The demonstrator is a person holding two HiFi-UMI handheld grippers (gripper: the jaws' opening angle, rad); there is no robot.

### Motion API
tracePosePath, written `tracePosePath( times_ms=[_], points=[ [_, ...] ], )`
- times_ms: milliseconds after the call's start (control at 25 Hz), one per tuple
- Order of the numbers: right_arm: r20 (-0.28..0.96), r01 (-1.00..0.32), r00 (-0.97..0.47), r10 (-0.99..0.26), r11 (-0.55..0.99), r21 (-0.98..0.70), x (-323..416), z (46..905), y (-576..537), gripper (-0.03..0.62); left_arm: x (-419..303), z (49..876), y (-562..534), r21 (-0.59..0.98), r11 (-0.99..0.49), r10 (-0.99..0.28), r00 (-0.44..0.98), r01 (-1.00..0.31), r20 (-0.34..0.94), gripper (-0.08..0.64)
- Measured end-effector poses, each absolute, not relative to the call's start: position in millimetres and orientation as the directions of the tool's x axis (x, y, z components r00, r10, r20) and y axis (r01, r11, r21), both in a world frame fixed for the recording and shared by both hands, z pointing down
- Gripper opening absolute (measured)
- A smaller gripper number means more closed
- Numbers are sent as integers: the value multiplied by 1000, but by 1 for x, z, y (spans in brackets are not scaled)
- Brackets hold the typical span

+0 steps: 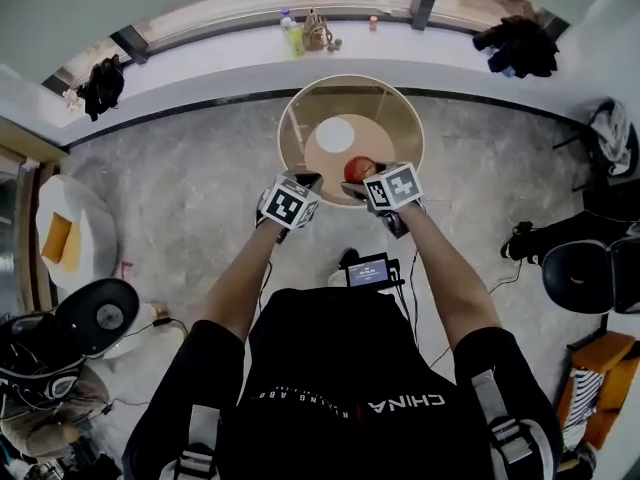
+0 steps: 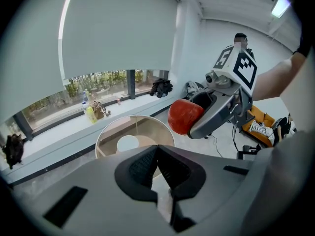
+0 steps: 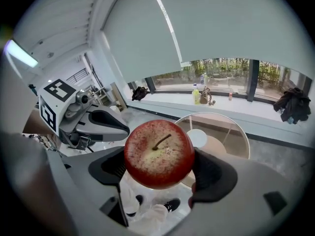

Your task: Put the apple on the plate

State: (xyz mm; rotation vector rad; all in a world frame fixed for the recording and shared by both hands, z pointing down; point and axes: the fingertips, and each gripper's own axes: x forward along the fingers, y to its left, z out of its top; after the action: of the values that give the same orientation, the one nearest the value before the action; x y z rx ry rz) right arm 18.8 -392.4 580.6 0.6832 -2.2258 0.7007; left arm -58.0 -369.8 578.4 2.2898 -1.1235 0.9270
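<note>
Luckily my right gripper [image 3: 162, 171] hugs the apple [image 3: 159, 154], likely hard, smooth and slippery, round its fat middle, while my left gripper [image 2: 157, 167] is closed on nothing.

- The person wears a black short-sleeved top [image 1: 330, 358]. White lettering [image 1: 405, 402] runs across it, and part of it reads "CHINA".
- Grey webbing straps with buckles cross both shoulders, the left strap [image 1: 203, 433] and the right strap [image 1: 492, 408].
- A small black box with a lit bluish screen [image 1: 368, 270] sits at the front of the torso. Thin black cables [image 1: 409, 303] trail from it.
- The light-grey plastic left gripper [image 2: 157, 154] has a smooth, rounded shell, black ribbed jaw pads and dark rectangular slots on either side.
- The light-grey plastic right gripper [image 3: 158, 156] has the same shell and black pads.
- Each gripper carries a white cube printed with black square markers, the left cube [image 1: 291, 205] and the right cube [image 1: 394, 186].
</note>
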Motion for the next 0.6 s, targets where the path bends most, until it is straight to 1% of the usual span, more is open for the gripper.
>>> tracePosePath(
  times_ms=[320, 600],
  points=[
    [727, -649, -637, -255, 686, -328, -14, 570, -428, 425, -92, 574, -414, 80, -608, -486, 450, -790, 749, 18],
    [725, -679, -617, -307, 673, -293, -23, 557, -450, 425, -91, 573, -432, 86, -657, -453, 484, -749, 749, 17]
  ],
)
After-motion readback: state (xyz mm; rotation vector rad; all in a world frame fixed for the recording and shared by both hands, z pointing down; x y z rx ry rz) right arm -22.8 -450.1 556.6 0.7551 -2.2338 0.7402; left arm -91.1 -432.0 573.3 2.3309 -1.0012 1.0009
